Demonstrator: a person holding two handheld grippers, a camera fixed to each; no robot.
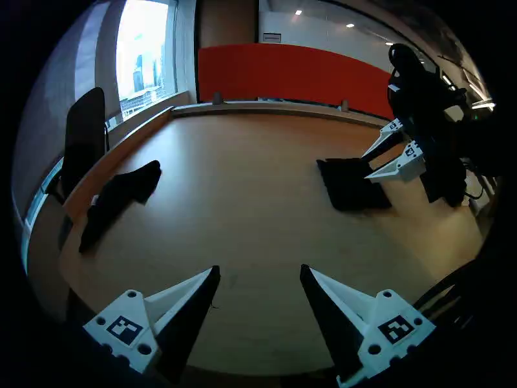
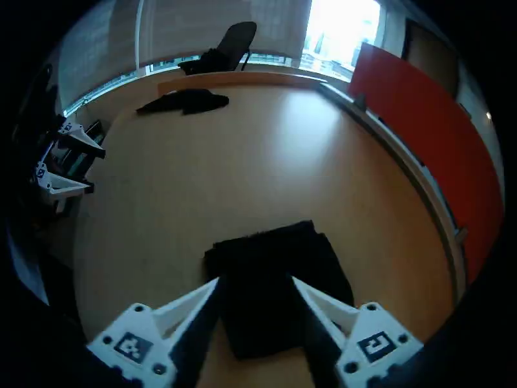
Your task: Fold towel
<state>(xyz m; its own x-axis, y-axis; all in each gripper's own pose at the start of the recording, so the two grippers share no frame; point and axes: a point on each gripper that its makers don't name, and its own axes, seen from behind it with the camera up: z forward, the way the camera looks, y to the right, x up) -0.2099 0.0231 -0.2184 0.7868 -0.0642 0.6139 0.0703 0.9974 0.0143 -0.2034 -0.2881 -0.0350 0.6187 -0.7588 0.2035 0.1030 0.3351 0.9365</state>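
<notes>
- The folded black towel (image 2: 271, 258) lies flat on the wooden table (image 2: 213, 181), a neat dark rectangle on the side nearer the red partition (image 2: 426, 142).
- The right tongs (image 2: 255, 281) are directly over the near part of that towel. Their two white fingers (image 2: 194, 310) are spread apart with dark cloth showing between them. I cannot tell whether the tips touch the fabric.
- In the left gripper view, the same right tongs (image 1: 365, 167) reach in from the right with their tips at the towel's (image 1: 352, 184) edge. A dark handle and the holder's arm are behind them.
- The left tongs (image 1: 258, 268) are also apart and hold nothing, with bare table (image 1: 258, 213) beneath them, well away from the towel.
- In the right gripper view, the left tongs (image 2: 97, 171) sit at the table's left edge.
- A second black cloth (image 1: 119, 197) lies crumpled near the far edge of the table, well apart from the folded towel.
- Beyond that edge a dark chair (image 1: 84, 139) stands by a bright window (image 1: 145, 58).
</notes>
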